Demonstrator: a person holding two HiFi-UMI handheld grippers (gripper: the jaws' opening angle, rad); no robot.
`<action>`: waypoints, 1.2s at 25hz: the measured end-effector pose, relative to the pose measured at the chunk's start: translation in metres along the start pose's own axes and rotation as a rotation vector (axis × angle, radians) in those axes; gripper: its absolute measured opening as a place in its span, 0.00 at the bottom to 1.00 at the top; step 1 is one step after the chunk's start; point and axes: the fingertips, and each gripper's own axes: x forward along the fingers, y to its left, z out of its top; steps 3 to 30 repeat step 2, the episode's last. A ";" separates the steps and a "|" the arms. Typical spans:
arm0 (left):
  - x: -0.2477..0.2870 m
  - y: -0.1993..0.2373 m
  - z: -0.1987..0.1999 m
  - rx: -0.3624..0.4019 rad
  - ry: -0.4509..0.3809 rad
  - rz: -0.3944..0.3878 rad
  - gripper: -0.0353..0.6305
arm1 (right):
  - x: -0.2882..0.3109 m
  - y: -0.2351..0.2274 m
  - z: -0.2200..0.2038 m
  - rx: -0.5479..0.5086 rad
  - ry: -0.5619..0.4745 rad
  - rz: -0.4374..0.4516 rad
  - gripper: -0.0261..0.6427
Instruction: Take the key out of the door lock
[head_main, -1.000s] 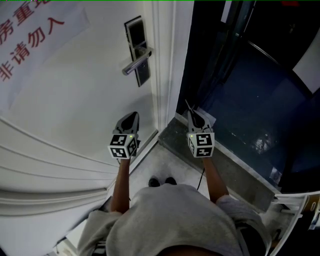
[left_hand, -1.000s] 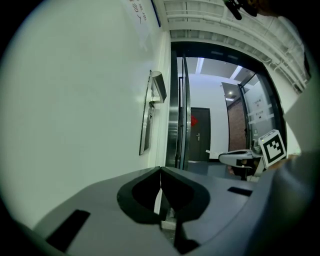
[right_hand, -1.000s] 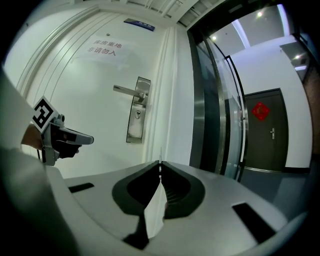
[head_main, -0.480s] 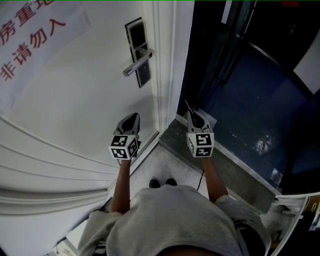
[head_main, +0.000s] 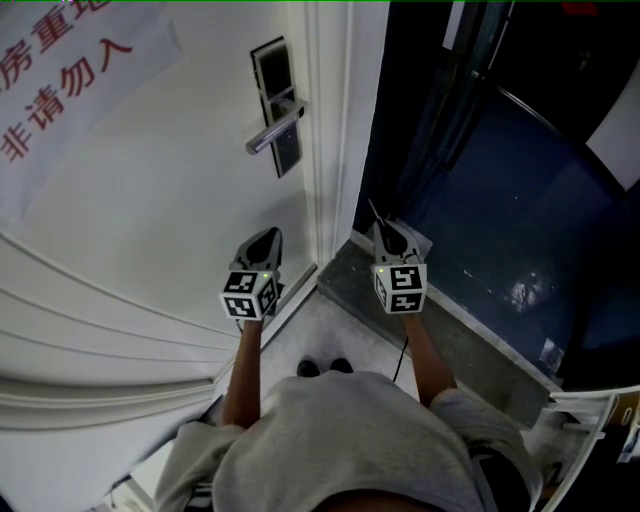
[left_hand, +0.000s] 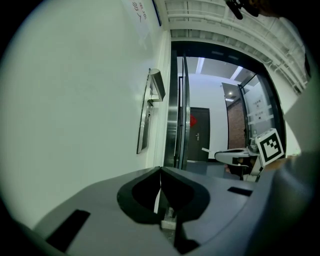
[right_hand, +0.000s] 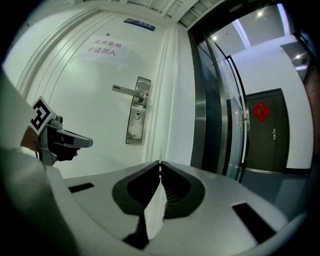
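Note:
A white door carries a silver lock plate (head_main: 272, 100) with a lever handle (head_main: 272, 131). The right gripper view shows the same plate (right_hand: 135, 120) with a small bare keyhole. My right gripper (head_main: 386, 231) is held off the door's edge, shut on a thin key (head_main: 373, 212) that sticks out past its tips. In the right gripper view the key (right_hand: 160, 156) is seen edge-on. My left gripper (head_main: 268, 235) is shut with nothing in it, level in front of the door below the handle. In the left gripper view its jaws meet at the tip (left_hand: 160, 170).
The door stands open beside a dark corridor with glass panels and metal frames (right_hand: 210, 100). A dark stone threshold (head_main: 440, 320) runs under my right hand. A sign with red lettering (head_main: 60, 80) hangs on the door. The person's shoes (head_main: 322, 365) are on the pale floor.

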 end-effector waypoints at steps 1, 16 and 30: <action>0.000 0.000 0.000 -0.001 0.000 -0.001 0.08 | 0.000 0.000 -0.001 -0.002 0.002 0.000 0.08; 0.000 -0.001 0.000 -0.001 0.000 -0.001 0.08 | 0.001 -0.001 -0.001 -0.005 0.005 0.000 0.08; 0.000 -0.001 0.000 -0.001 0.000 -0.001 0.08 | 0.001 -0.001 -0.001 -0.005 0.005 0.000 0.08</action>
